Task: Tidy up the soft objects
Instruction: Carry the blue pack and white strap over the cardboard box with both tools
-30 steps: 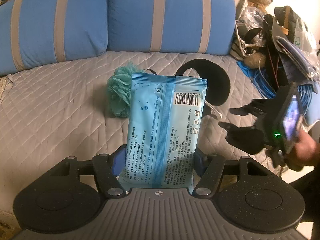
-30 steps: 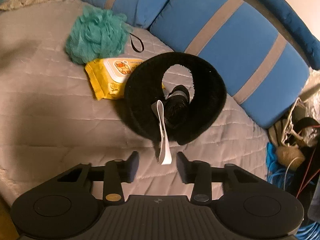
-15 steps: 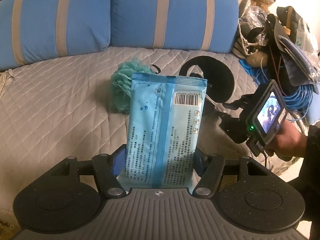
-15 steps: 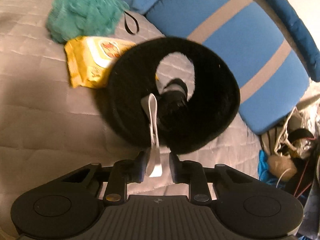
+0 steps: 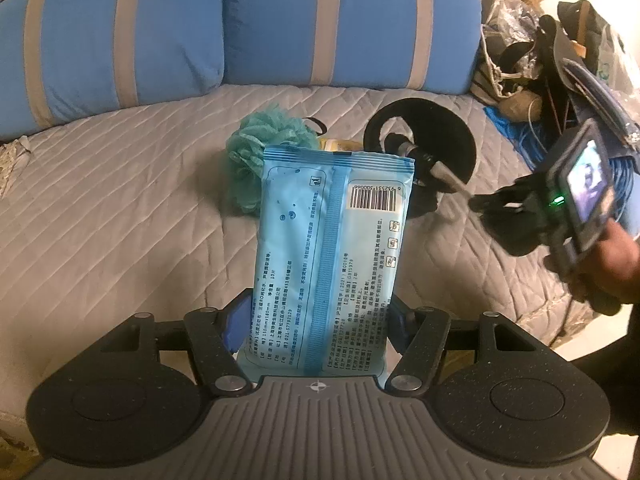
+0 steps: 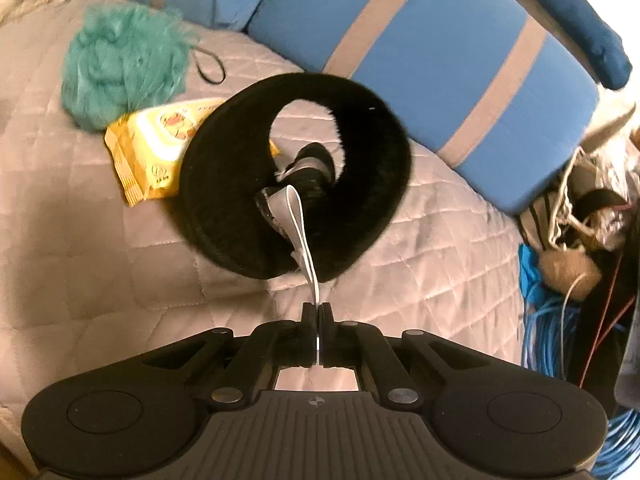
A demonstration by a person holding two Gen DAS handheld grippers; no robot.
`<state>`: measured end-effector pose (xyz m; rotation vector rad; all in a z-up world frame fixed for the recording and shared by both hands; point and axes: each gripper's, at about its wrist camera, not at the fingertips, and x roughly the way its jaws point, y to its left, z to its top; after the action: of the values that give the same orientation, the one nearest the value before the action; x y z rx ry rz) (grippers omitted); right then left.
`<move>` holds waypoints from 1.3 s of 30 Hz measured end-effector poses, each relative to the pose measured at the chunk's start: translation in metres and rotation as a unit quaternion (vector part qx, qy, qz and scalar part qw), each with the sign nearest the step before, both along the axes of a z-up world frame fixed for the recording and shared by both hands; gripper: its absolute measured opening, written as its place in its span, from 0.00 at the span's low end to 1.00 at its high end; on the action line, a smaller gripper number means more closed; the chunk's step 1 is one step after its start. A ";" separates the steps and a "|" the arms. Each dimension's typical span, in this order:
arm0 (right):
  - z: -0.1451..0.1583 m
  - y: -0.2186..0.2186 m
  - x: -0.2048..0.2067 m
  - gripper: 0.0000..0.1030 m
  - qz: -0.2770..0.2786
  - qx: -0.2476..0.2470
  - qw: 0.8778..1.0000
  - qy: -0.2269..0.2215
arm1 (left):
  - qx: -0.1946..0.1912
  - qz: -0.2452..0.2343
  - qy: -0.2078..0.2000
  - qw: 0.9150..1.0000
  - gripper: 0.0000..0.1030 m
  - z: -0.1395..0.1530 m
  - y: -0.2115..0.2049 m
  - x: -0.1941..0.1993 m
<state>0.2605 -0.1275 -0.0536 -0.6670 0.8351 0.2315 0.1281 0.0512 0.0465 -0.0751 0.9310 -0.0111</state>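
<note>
left gripper (image 5: 318,320): clamped on the bottom end of a blue pack (image 5: 328,264). The pack stands upright between the fingers, barcode side facing the camera, so it blocks a good chunk of what's straight ahead.

right gripper (image 6: 317,314): fingers pinched together on a thin white strap (image 6: 306,248). The strap runs straight forward from the tips up to the black ring (image 6: 240,184). In the left view the same gripper (image 5: 478,202) sits off to the right of the pack, with a hand (image 5: 604,264) behind it.

black ring: fuzzy, right in front of the right gripper, tilted up on its edge rather than lying flat. There's a dark rolled thing in its hole where the strap attaches, can't really tell what it is.

yellow pack (image 6: 154,148): flat on the quilt (image 6: 100,260), ahead and left of the right gripper, one end tucked under the ring.

green pouf (image 6: 120,64): further ahead and left, touching the yellow pack's far end. From the left gripper it peeks out just behind the blue pack's top left corner (image 5: 264,148).

cushions (image 6: 420,60): blue with grey stripes, along the far edge of the quilt past everything.

right side: a messy pile with blue cables (image 6: 560,332), well apart from the soft stuff.
</note>
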 end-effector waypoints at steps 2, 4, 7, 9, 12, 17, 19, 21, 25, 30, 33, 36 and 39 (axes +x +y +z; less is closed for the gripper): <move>0.007 -0.005 -0.005 0.03 -0.005 0.015 1.000 0.004 | 0.002 -0.001 0.001 1.000 0.62 0.000 -0.001 0.000; 0.014 -0.009 -0.010 0.03 -0.009 0.031 0.999 0.014 | 0.006 -0.003 0.003 1.000 0.62 0.000 -0.002 0.000; 0.026 -0.011 -0.022 0.03 -0.017 0.062 0.998 0.028 | 0.010 -0.008 0.005 1.000 0.62 0.000 -0.004 0.000; 0.031 -0.012 -0.030 0.03 -0.018 0.078 0.996 0.038 | 0.012 -0.013 0.007 1.000 0.63 0.000 -0.006 0.000; 0.038 -0.012 -0.045 0.03 -0.015 0.100 0.993 0.052 | 0.015 -0.019 0.010 1.000 0.62 -0.002 -0.007 -0.001; 0.045 -0.012 -0.073 0.03 -0.003 0.122 0.990 0.074 | 0.018 -0.030 0.016 0.999 0.62 -0.005 -0.011 -0.007; 0.048 -0.013 -0.083 0.03 -0.002 0.133 0.988 0.083 | 0.020 -0.035 0.019 0.999 0.62 -0.007 -0.013 -0.009; 0.052 -0.014 -0.089 0.03 -0.002 0.143 0.986 0.091 | 0.021 -0.042 0.022 0.999 0.62 -0.008 -0.016 -0.011; 0.058 -0.019 -0.103 0.03 -0.002 0.168 0.980 0.110 | 0.024 -0.049 0.029 0.998 0.62 -0.012 -0.021 -0.017; 0.061 -0.023 -0.118 0.03 0.001 0.182 0.975 0.131 | 0.025 -0.054 0.043 0.997 0.62 -0.018 -0.034 -0.029; 0.062 -0.024 -0.129 0.03 0.007 0.185 0.973 0.139 | 0.025 -0.061 0.050 0.997 0.62 -0.020 -0.043 -0.037; 0.062 -0.025 -0.137 0.03 0.008 0.187 0.971 0.149 | 0.030 -0.073 0.061 0.995 0.62 -0.026 -0.052 -0.045; 0.061 -0.025 -0.146 0.03 0.009 0.187 0.970 0.155 | 0.033 -0.080 0.073 0.994 0.62 -0.030 -0.059 -0.051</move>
<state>0.1142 -0.1525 0.0072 -0.2867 1.0502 0.5058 0.0769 -0.0074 0.0167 0.0619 1.0804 -0.1248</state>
